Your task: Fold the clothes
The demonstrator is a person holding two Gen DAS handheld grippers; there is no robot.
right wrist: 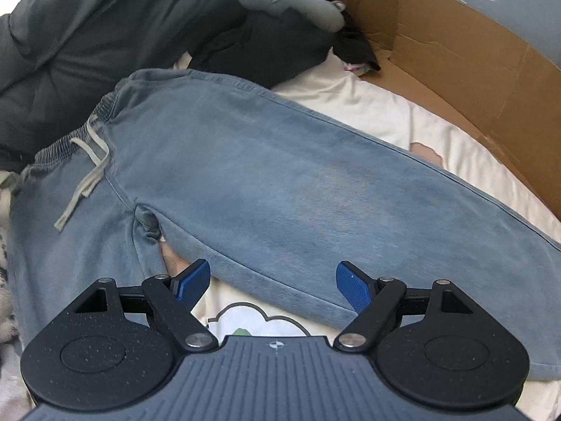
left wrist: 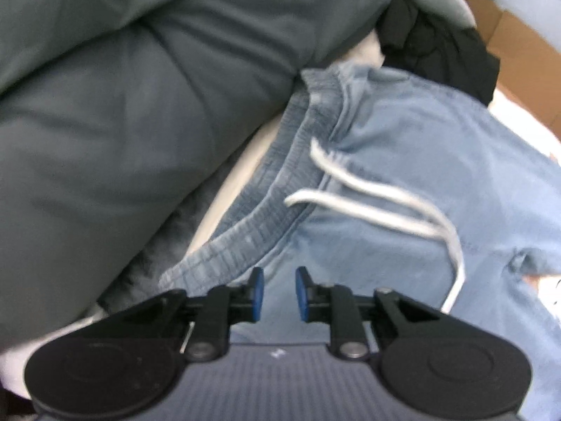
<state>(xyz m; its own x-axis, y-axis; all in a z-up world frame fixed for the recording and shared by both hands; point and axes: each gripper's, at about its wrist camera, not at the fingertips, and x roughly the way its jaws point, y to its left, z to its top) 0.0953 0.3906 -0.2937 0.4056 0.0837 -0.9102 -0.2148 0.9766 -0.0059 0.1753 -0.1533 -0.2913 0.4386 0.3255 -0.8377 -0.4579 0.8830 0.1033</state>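
With the blue trousers spread flat on the bed, the left gripper, narrowly parted and empty, should pinch the waistband squarely while the wide-open right gripper catches the leg's edge.

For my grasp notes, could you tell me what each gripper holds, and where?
Nothing: the left gripper and the right gripper both stand open above the blue trousers.

The light-blue trousers look like soft, faded denim-like cloth with a ribbed elastic waistband and a pale woven drawstring. Far left, the dark grey garment is smooth matt fabric. The cardboard box is plain brown, matt. The sheet is cream cloth.
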